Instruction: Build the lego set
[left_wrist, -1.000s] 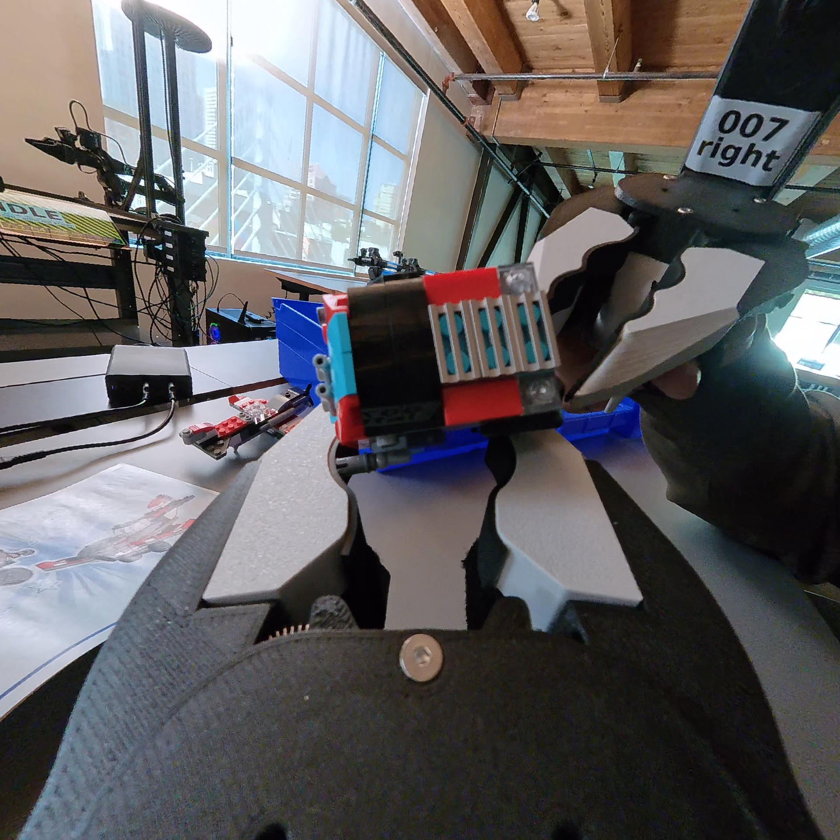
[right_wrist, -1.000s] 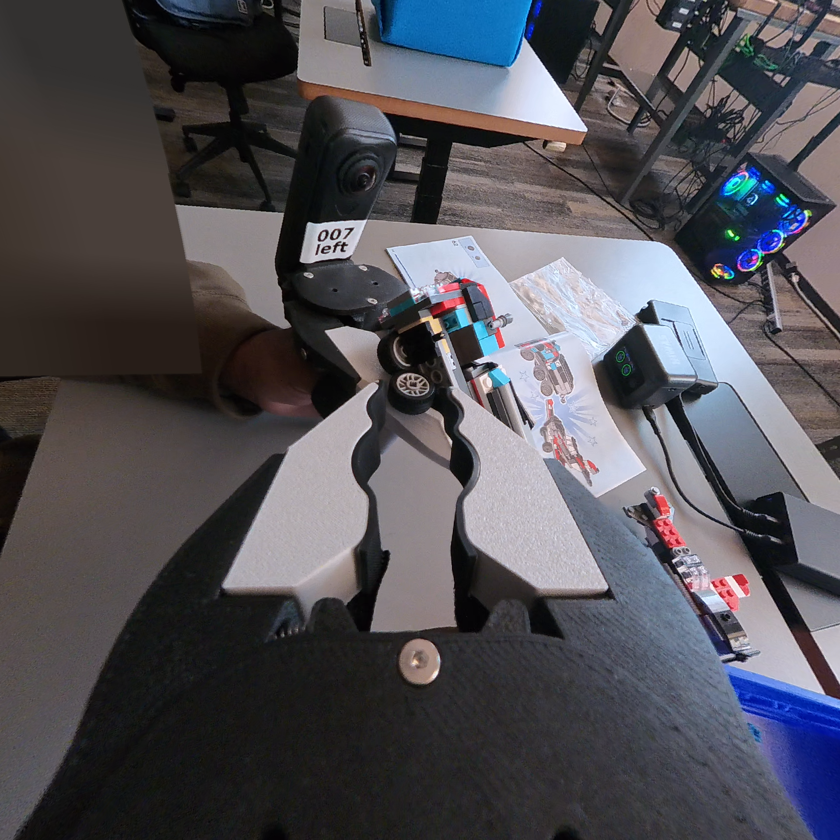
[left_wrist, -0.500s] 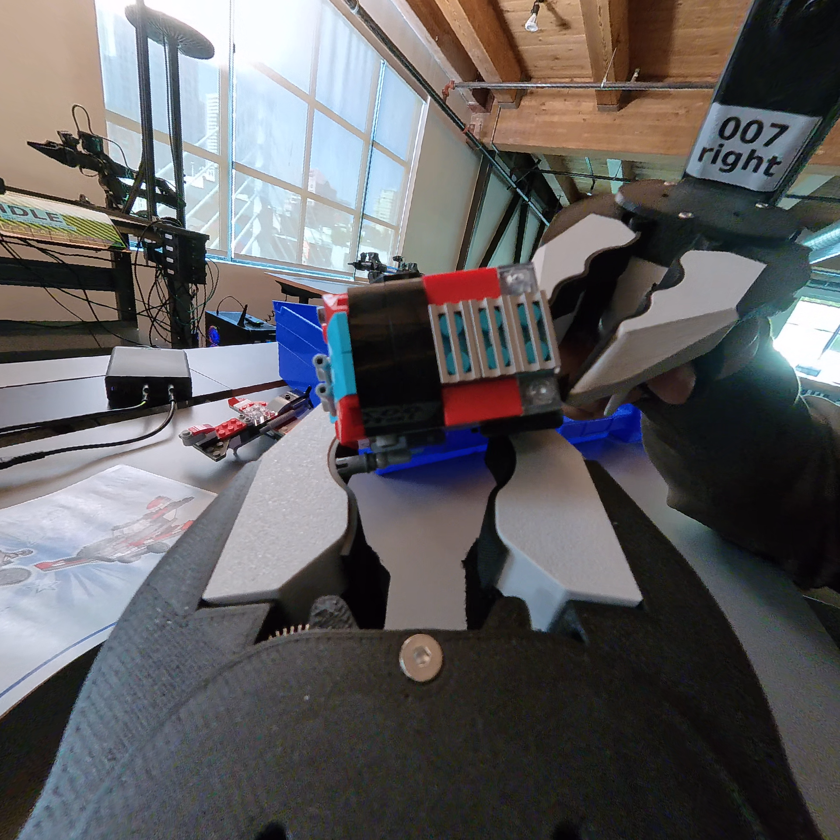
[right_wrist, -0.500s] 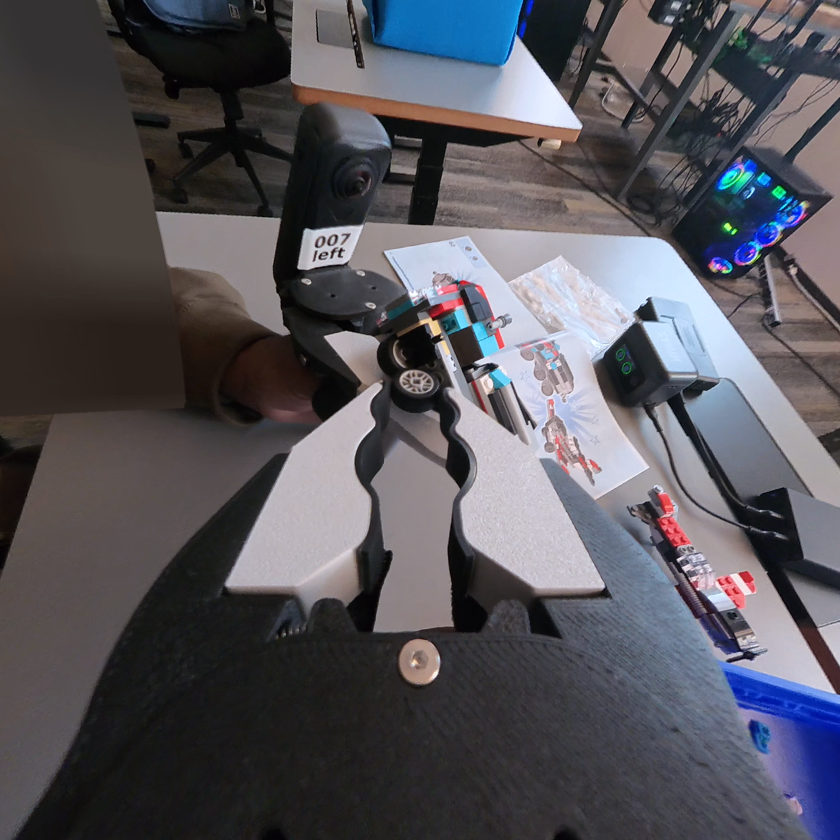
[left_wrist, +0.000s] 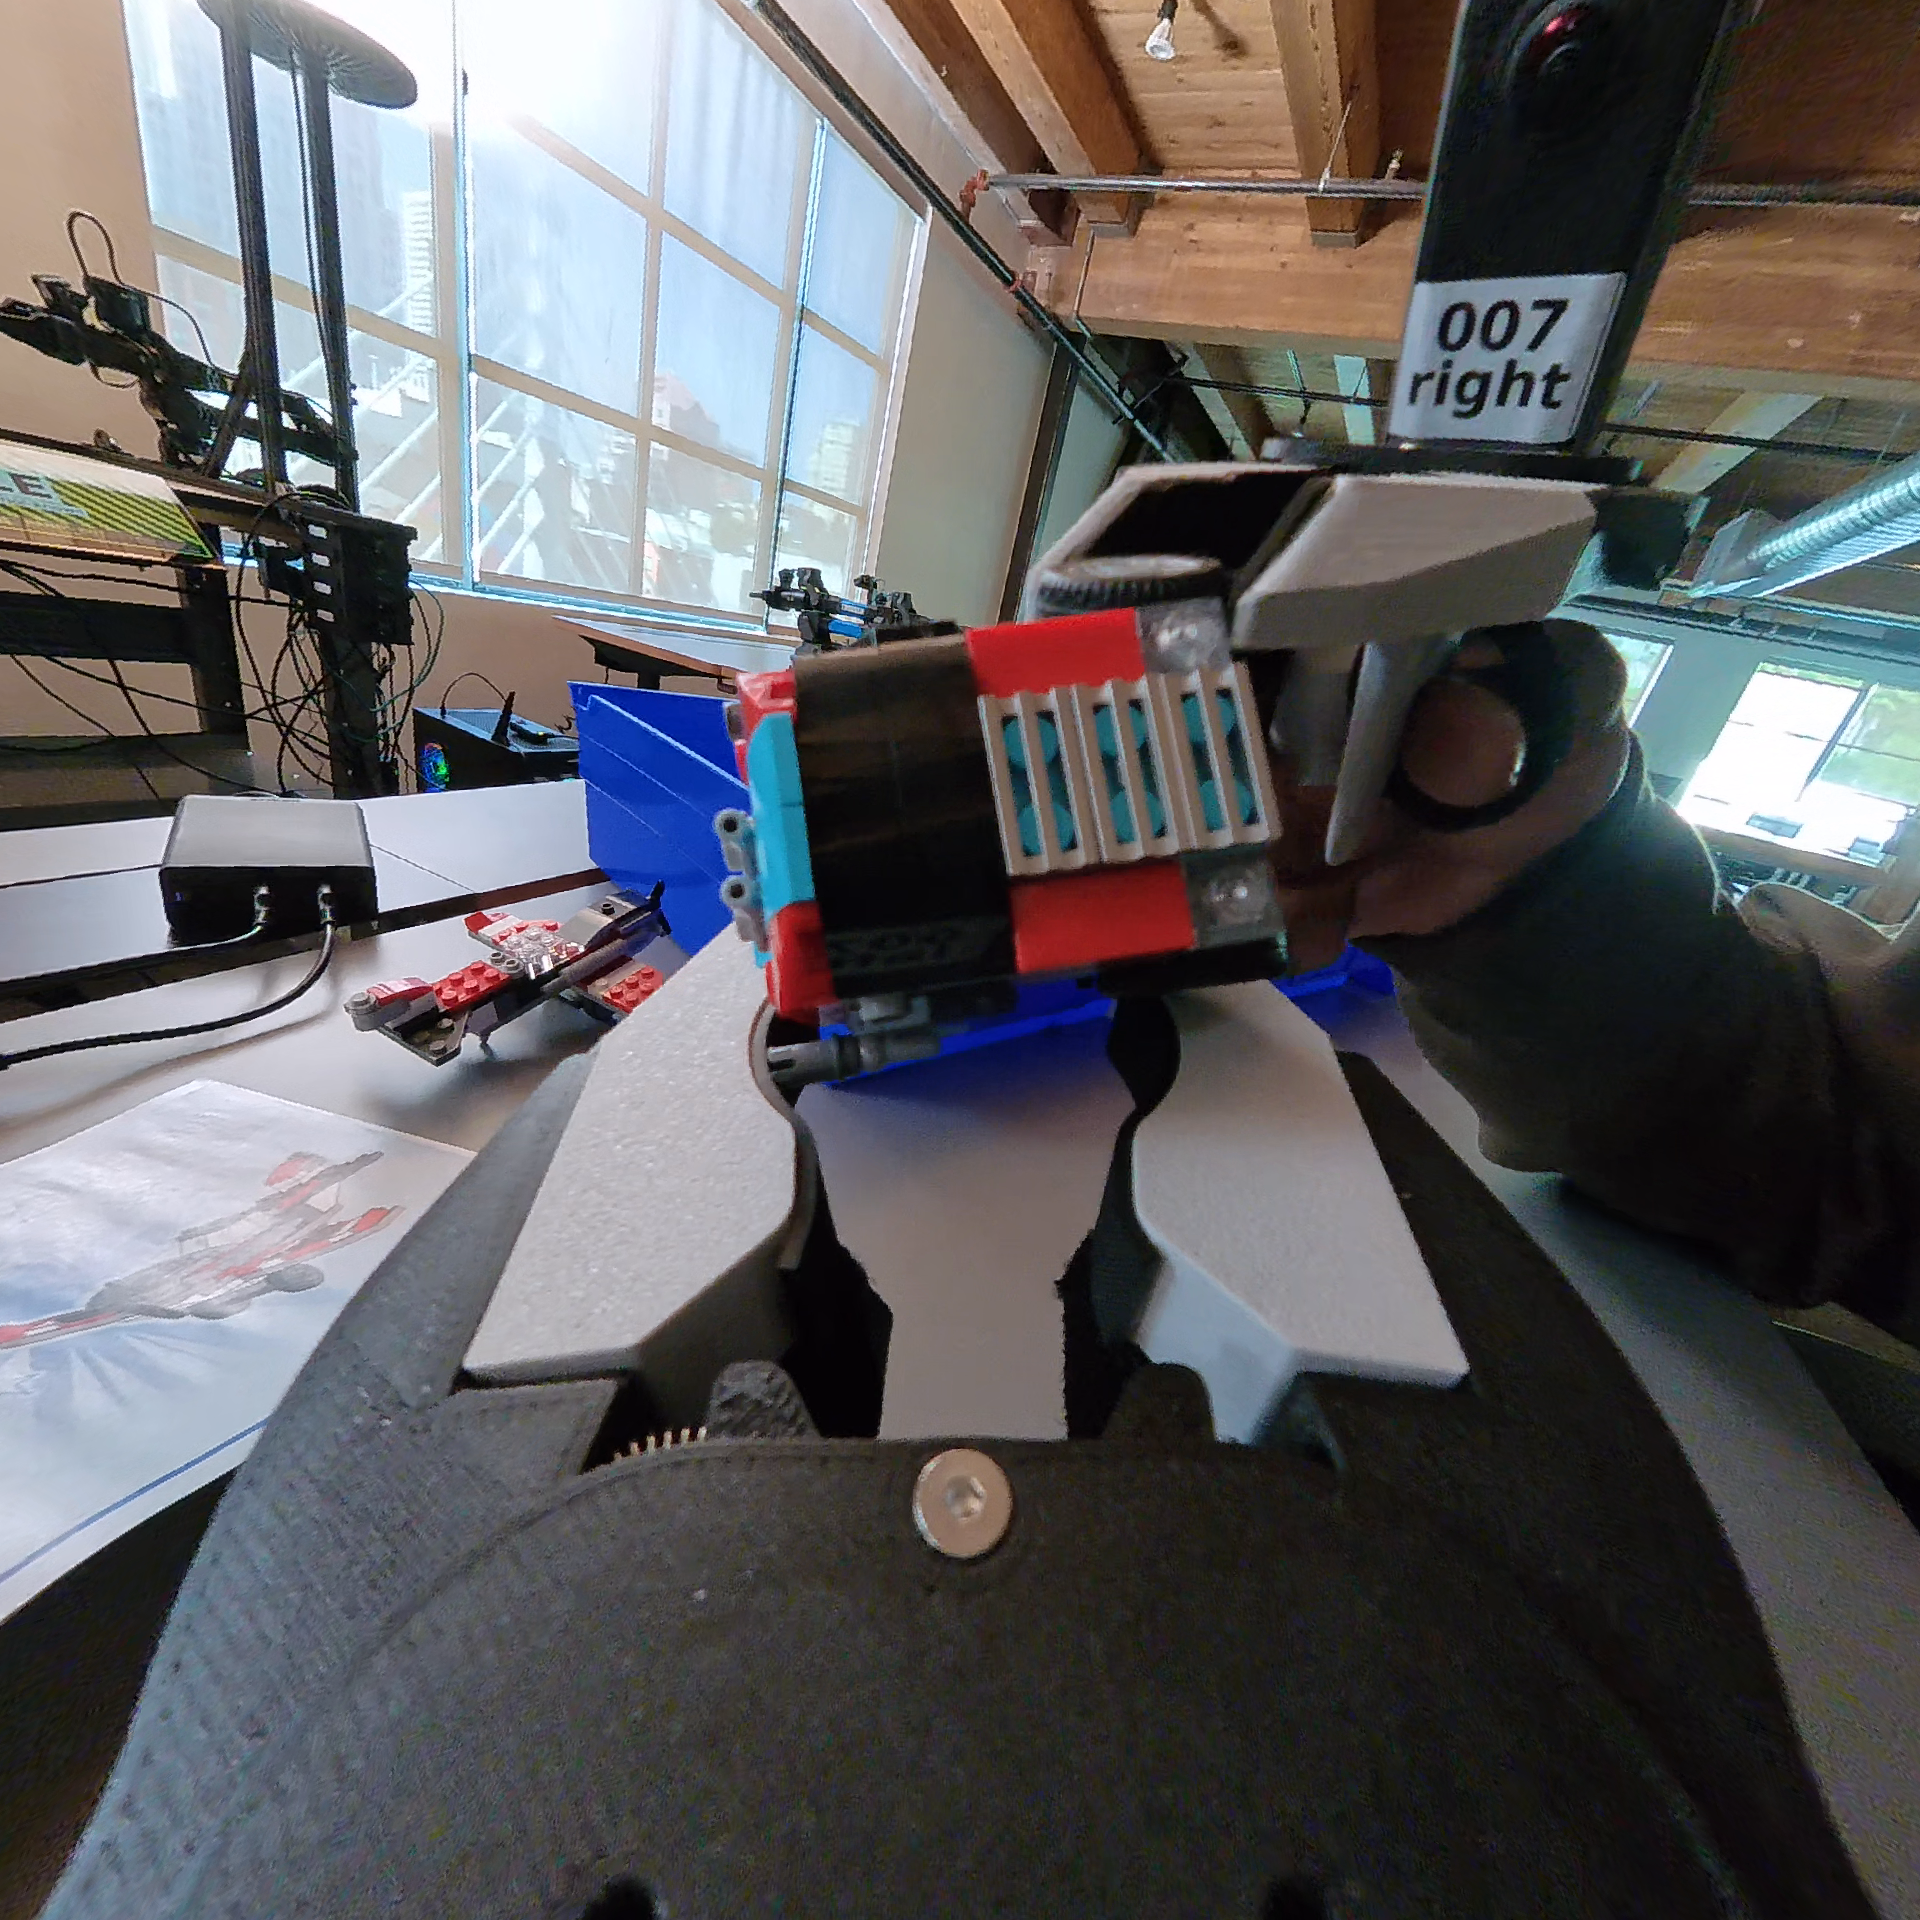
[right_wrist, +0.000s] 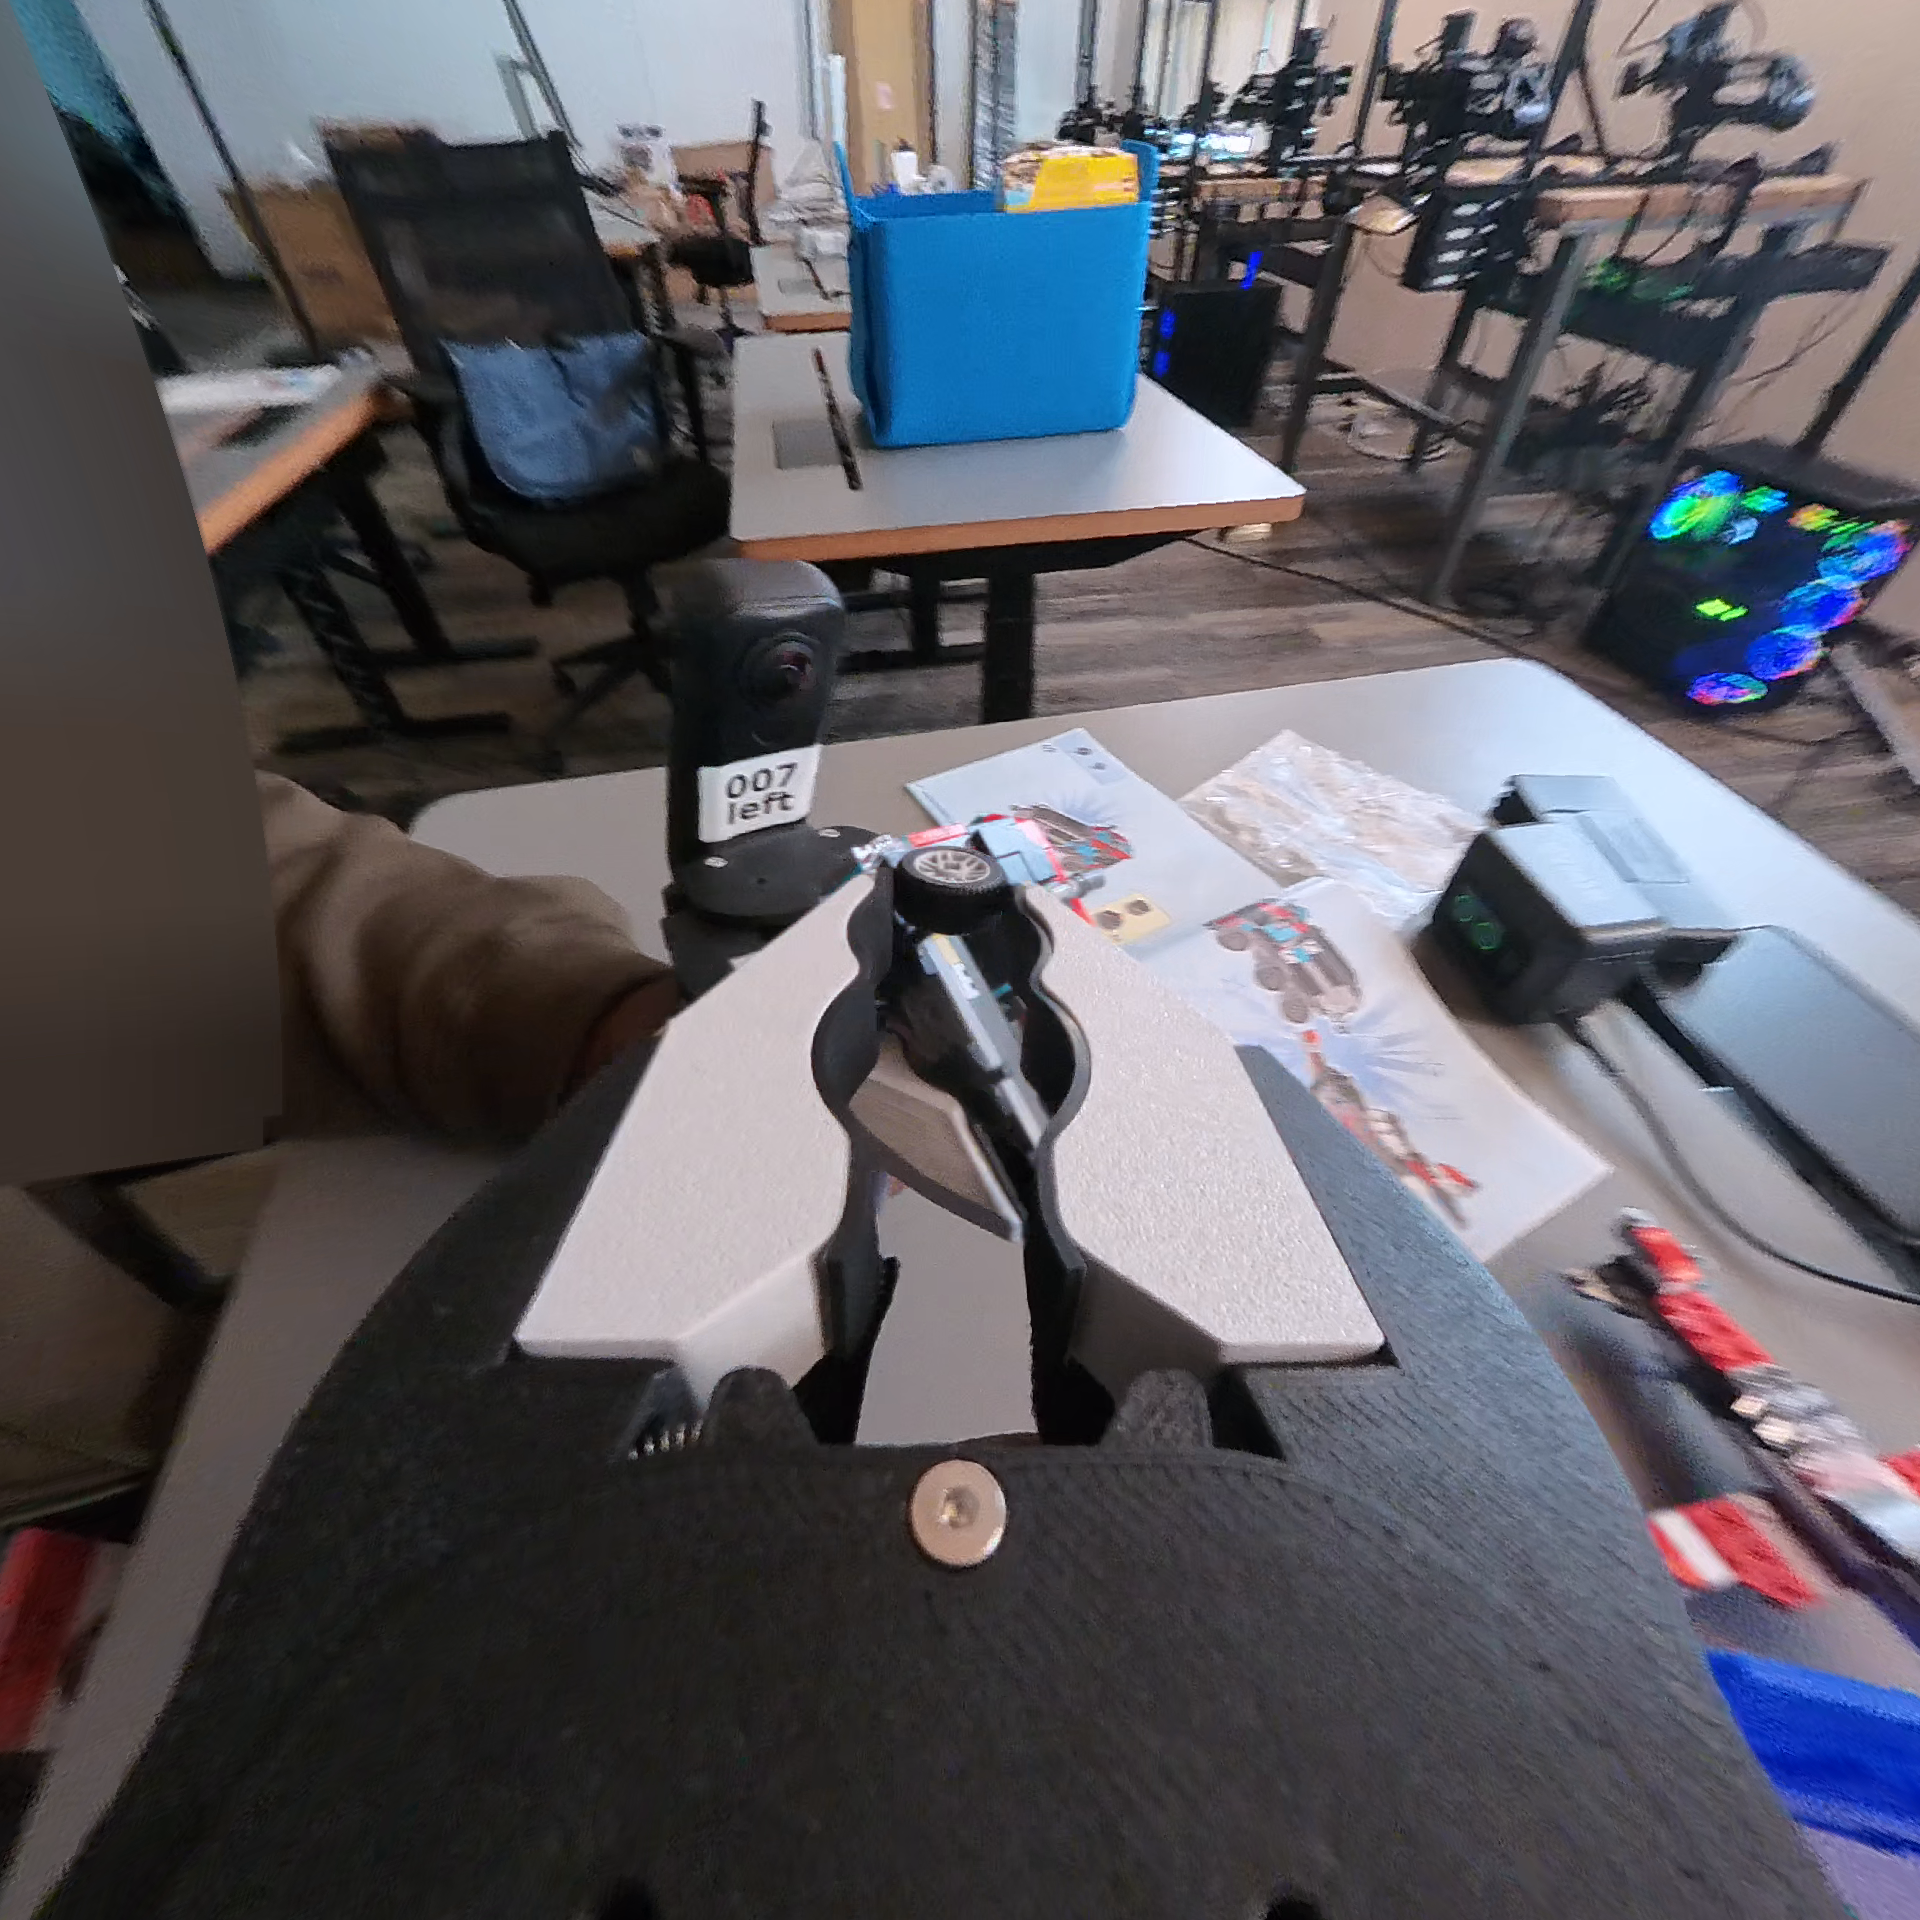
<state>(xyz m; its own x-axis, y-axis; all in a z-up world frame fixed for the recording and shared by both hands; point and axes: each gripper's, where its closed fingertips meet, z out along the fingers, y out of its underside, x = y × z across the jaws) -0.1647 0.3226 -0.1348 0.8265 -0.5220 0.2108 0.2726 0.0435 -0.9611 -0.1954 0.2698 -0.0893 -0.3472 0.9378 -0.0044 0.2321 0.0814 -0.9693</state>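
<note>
The left hand-held gripper (left_wrist: 961, 1023) had its jaws set wide and clamped on a brick-built toy truck (left_wrist: 997, 821), which sat at the centre of the left wrist view, lifted clear of the grey counter (left_wrist: 1621, 1475). The truck was red, black and teal, with a grey slatted grille on the side facing the camera. Its lower edge rested between the two grey fingers (left_wrist: 665, 1132).

The right hand-held gripper (right_wrist: 948, 896) had its jaws narrowed onto a small black wheel (right_wrist: 948, 881) with a grey hub — the pads pressed on the tyre from both sides. In the left wrist view the same wheel (left_wrist: 1127, 592) sat at the truck's upper right corner, touching the red top edge, with the right gripper's grey fingers (left_wrist: 1403, 582) above and beside it. A gloved hand (left_wrist: 1538, 831) held that gripper at the right of the frame.

To the left of centre in the left wrist view, a small red and grey brick model (left_wrist: 509, 977) lay on the counter, just in front of a blue bin (left_wrist: 644, 790). A printed booklet (left_wrist: 156, 1278) lay at the lower left, and a black box (left_wrist: 268, 862) with two cables stood behind it. In the right wrist view, more printed sheets (right_wrist: 1330, 997) and a clear bag (right_wrist: 1320, 810) lay right of centre — beside a black device (right_wrist: 1538, 914).
</note>
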